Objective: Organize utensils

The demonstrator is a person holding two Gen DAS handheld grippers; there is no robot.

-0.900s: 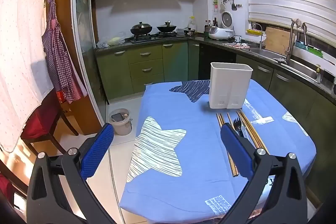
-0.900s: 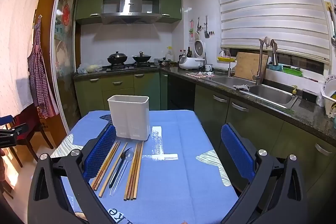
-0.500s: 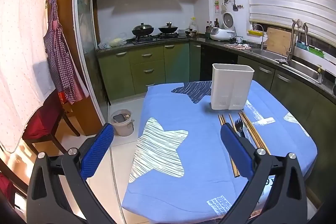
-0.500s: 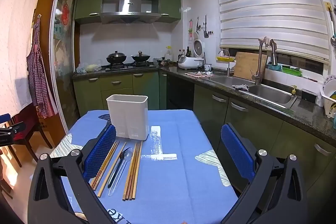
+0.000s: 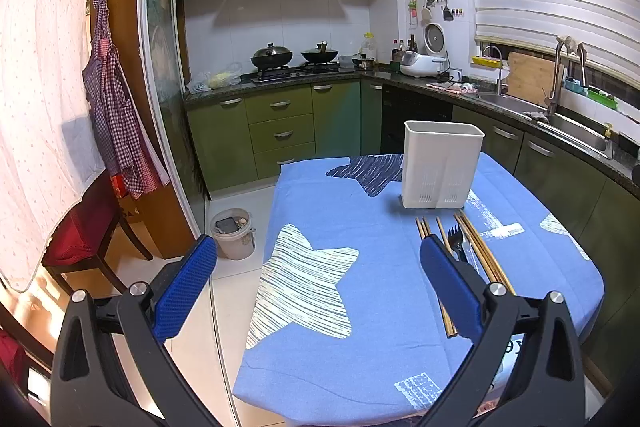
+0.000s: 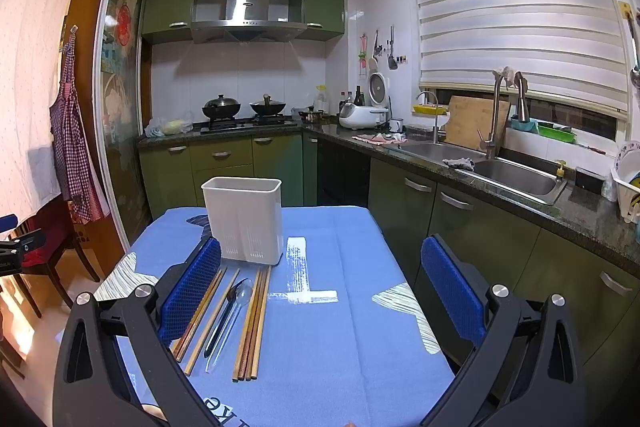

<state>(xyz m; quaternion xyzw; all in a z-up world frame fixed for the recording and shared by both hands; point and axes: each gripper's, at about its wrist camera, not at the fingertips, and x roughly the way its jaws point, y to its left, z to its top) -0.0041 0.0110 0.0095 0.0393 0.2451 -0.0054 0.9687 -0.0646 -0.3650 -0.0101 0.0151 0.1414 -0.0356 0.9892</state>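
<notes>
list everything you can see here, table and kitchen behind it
utensil holder: 1, white, upright on table, far end
chopsticks: several, wooden, flat in front of holder
fork: 1, black, among chopsticks
spoon: 1, clear, beside fork
tablecloth: 1, blue, star print
woks: 2, black, on stove
rice cooker: 1, white, counter
sink: 1, steel, right counter
bin: 1, white, floor
left tongs: 1, blue pads, open
right tongs: 1, blue pads, open

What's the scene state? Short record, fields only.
holder: white holder, upright on table
utensils: chopsticks, black fork and clear spoon lie flat in a row in front of the holder
left gripper: jaws open, holding nothing
right gripper: jaws open, holding nothing
task progress: no utensil seen sticking out of the holder
</notes>
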